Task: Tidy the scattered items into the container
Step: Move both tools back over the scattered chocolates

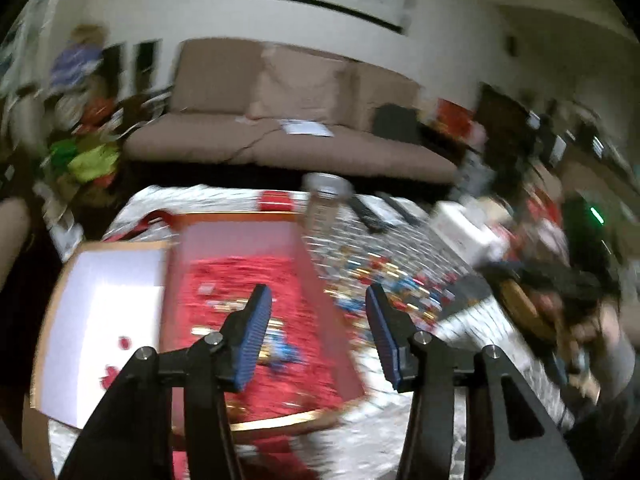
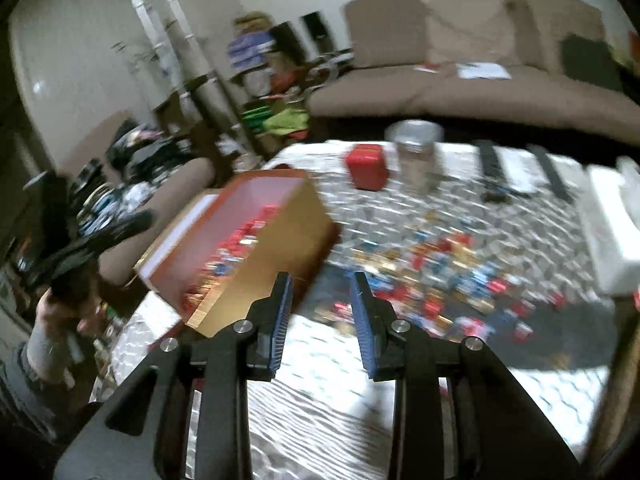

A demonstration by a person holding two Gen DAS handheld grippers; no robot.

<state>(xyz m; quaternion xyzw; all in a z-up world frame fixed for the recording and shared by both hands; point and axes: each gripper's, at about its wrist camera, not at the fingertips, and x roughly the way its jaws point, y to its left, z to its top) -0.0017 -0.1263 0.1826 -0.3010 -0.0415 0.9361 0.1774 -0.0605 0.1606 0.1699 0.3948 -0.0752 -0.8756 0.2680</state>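
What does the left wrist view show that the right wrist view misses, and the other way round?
Left wrist only: the box's red-lined floor seen from above with a few small items on it, and its white lid flap beside it; the left gripper is open, with nothing between its pads.

Right wrist only: a small red box, and the right gripper, open over the cloth.

Both: the scattered wrapped pieces, the glass jar, the sofa.

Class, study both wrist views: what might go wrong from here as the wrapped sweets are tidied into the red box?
1. The scattered sweets lie tightly clustered, so the open right claw may knock neighbours away.
2. The glass jar stands just beyond the pile and might be knocked.
3. The red box has raised walls; a sweet might catch there.
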